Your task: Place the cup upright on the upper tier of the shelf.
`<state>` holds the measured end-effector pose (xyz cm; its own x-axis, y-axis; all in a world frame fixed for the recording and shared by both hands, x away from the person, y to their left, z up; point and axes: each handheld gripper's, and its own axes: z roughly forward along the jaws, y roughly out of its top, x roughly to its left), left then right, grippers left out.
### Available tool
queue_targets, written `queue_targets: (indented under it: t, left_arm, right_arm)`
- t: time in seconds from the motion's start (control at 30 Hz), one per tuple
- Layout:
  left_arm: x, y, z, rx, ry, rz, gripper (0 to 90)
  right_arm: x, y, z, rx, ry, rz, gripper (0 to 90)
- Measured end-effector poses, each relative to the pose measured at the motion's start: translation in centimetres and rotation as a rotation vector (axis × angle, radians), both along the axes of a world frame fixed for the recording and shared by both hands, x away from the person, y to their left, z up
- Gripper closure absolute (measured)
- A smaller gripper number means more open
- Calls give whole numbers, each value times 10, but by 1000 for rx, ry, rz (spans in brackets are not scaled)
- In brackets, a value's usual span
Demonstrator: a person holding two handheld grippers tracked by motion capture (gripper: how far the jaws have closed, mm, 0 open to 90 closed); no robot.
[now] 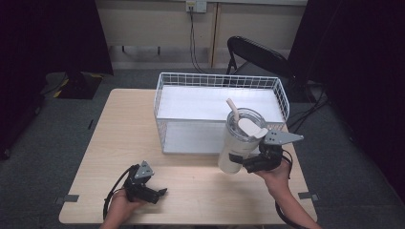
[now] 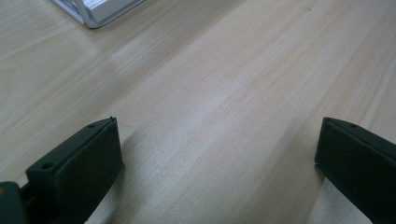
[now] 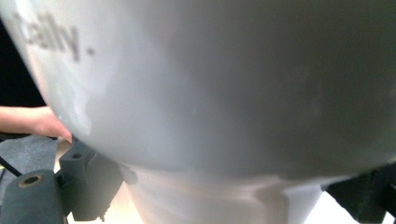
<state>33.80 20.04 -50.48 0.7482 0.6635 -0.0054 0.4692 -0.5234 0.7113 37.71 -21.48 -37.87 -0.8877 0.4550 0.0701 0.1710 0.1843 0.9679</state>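
A white tumbler (image 1: 237,140) with a clear lid (image 1: 246,125) and a beige straw (image 1: 233,109) stands tilted just in front of the wire basket's right front corner. My right gripper (image 1: 240,163) is shut on its narrow lower part. In the right gripper view the tumbler (image 3: 210,84) looms close, and its tapered base sits between the jaws of the right gripper (image 3: 224,198). I cannot tell whether its base touches the table. My left gripper (image 1: 161,193) rests low at the table's front left, open and holding nothing. In the left gripper view, bare wood lies between the left gripper's (image 2: 219,158) jaws.
A white wire basket (image 1: 165,129) with a white floor sits at the back middle of the wooden table (image 1: 124,124); its corner (image 2: 93,14) shows in the left gripper view. A black folding chair (image 1: 258,55) and cables stand behind the table. Dark curtains flank both sides.
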Motion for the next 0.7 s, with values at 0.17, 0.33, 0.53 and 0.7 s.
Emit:
queue_targets:
  t: [0.17, 0.33, 0.53, 0.7]
  left_arm:
    - [0, 0, 0, 0, 0, 0, 1]
    - [0, 0, 0, 0, 0, 0, 1]
    - [0, 0, 0, 0, 0, 0, 1]
    - [0, 0, 0, 0, 0, 0, 1]
  right_arm:
    - [4, -2, 10, -2, 4, -9, 101]
    - [6, -3, 17, -4, 3, -12, 101]
    - [10, -5, 30, 0, 8, -16, 101]
    - [13, -7, 41, -2, 4, -21, 101]
